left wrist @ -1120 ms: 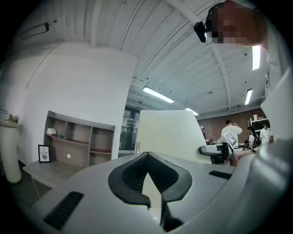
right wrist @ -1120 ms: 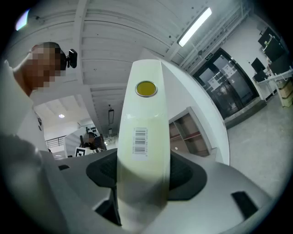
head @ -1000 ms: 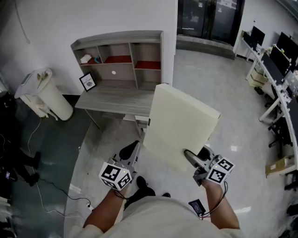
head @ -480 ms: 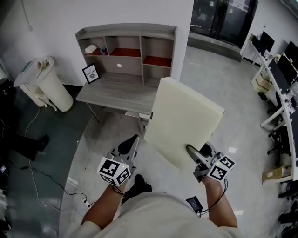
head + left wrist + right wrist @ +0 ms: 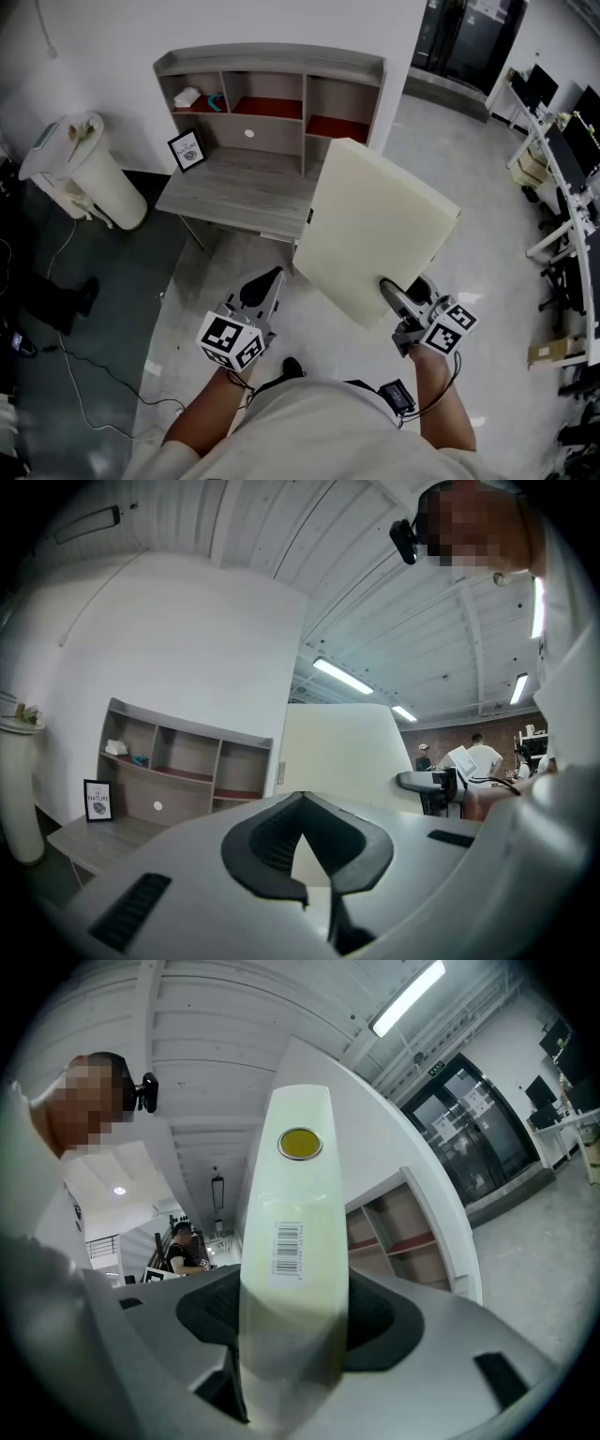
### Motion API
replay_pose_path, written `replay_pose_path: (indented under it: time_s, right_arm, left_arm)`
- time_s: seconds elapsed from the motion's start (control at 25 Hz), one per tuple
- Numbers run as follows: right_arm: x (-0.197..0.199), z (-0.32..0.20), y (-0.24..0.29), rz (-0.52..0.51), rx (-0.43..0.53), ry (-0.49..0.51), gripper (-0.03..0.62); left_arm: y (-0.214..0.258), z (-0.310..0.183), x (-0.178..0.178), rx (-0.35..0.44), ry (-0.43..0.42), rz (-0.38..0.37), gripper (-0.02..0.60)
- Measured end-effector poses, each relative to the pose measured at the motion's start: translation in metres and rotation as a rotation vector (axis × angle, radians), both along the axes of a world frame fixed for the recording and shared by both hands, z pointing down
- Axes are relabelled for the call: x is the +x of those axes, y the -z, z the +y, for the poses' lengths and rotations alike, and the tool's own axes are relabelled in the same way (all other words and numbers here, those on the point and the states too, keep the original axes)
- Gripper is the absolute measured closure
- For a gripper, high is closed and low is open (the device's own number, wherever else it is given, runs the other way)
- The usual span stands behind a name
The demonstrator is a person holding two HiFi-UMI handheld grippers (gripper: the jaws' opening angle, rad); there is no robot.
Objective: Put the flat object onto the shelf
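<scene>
Cream panel (image 5: pixel 375 244), clamped at one edge by our right gripper (image 5: pixel 398 305) alone (left gripper (image 5: pixel 262 286) closed, empty), may, we judge, swing and clip the shelf (image 5: pixel 272 94).

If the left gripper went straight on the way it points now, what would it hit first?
Probably the cream board held by the right gripper: it fills the view dead ahead of the left gripper. Depth is unclear; the desk and shelf lie off to the left.
</scene>
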State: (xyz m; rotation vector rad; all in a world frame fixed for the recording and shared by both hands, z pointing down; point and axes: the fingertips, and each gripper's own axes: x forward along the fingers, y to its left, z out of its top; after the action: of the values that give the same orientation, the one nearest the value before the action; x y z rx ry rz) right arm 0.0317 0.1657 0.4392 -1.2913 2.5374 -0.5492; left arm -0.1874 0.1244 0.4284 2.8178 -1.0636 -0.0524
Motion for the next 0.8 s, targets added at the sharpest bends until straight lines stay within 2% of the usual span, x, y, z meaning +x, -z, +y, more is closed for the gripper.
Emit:
replay_pose_path:
  time_s: [0.32,0.6,0.8]
  right_arm:
    - [-0.033,-0.045,-0.004,0.010,-0.017,0.004,0.303]
    - [-0.030,-0.078,-0.009,-0.004,-0.014,0.044,0.303]
    - [-0.018,-0.123,-0.007,-0.013,-0.009,0.089,0.303]
  left_arm:
    - [-0.001,-0.046,-0.029,-0.007,-0.012,0.003,0.569]
    - [0.000,-0.069,-0.026,-0.001,0.018,-0.007,0.569]
    - [0.000,-0.102,-0.015,-0.001,0.060,-0.028,0.569]
